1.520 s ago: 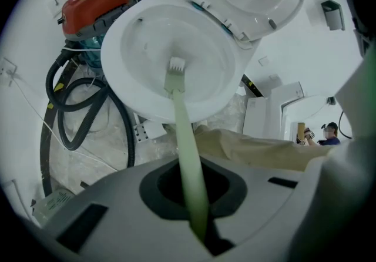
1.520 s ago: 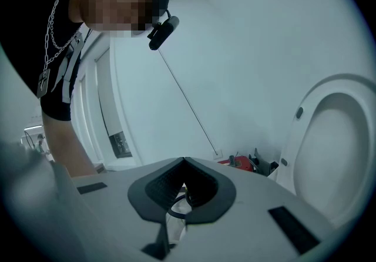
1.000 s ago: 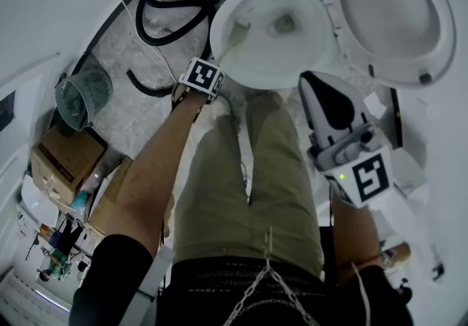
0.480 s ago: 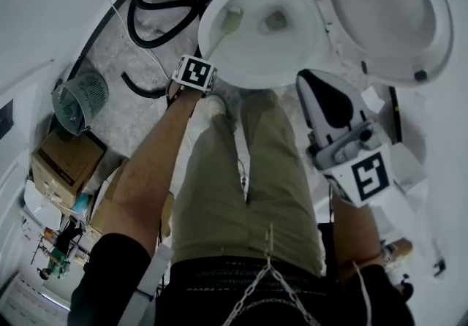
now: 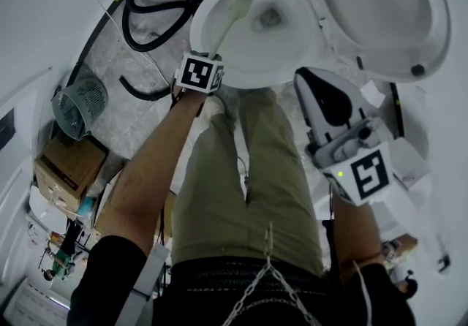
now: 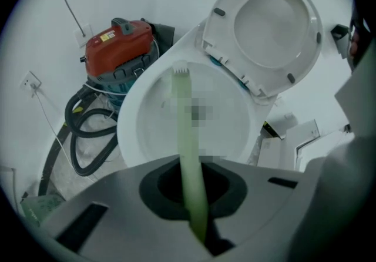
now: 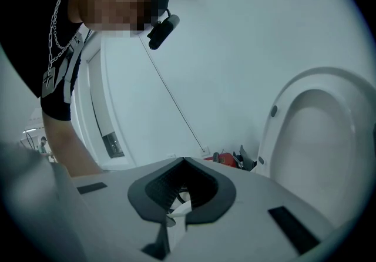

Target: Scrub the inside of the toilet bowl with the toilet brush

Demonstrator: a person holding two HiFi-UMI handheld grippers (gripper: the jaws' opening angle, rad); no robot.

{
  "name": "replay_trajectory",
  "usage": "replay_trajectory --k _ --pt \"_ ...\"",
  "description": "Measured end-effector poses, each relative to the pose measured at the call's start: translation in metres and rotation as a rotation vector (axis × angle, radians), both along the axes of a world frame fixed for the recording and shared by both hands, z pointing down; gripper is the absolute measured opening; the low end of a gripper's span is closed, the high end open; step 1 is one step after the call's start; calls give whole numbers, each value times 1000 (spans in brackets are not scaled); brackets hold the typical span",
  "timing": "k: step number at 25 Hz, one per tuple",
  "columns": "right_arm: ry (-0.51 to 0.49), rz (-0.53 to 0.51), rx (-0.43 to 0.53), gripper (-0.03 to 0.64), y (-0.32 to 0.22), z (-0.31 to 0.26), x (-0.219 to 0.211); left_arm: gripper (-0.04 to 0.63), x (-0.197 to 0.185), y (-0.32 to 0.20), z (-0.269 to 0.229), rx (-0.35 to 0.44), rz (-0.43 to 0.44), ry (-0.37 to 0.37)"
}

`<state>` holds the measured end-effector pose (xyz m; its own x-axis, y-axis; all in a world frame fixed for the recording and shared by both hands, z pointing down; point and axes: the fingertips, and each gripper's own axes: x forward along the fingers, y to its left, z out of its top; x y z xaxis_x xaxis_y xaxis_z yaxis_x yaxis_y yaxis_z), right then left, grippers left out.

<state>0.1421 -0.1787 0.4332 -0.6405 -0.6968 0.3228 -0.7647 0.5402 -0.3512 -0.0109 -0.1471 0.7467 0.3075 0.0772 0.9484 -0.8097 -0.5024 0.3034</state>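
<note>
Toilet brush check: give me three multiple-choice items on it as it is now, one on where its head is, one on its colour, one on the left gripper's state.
1. Where is the head of the toilet brush?
A. inside the toilet bowl
B. on the floor
C. on the raised seat

2. What colour is the brush handle?
A. red
B. pale green
C. black

3. How is the left gripper?
A. open and empty
B. shut on the brush handle
C. open around the bowl's rim

Answers:
1 A, the bristles lie against the bowl's inner wall near its rim.
2 B, the left gripper view shows a pale green shaft.
3 B, the jaws close on the handle, which runs out between them.
</note>
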Motion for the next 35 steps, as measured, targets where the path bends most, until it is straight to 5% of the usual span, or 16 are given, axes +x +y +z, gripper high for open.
replay_trajectory --k 7,12,16,21,35 --pt "-13 8 3 3 -1 2 3 0 39 78 22 -287 -134 97" --pt "-1 2 -1 3 1 7 11 0 50 104 41 -446 -446 160" --pt "7 12 -6 3 0 12 22 0 51 100 53 -473 -551 163" --pt "5 21 -8 3 -1 12 28 0 52 88 62 -473 -579 157" --pt "1 33 -25 3 -4 21 46 0 73 38 78 -403 -468 129"
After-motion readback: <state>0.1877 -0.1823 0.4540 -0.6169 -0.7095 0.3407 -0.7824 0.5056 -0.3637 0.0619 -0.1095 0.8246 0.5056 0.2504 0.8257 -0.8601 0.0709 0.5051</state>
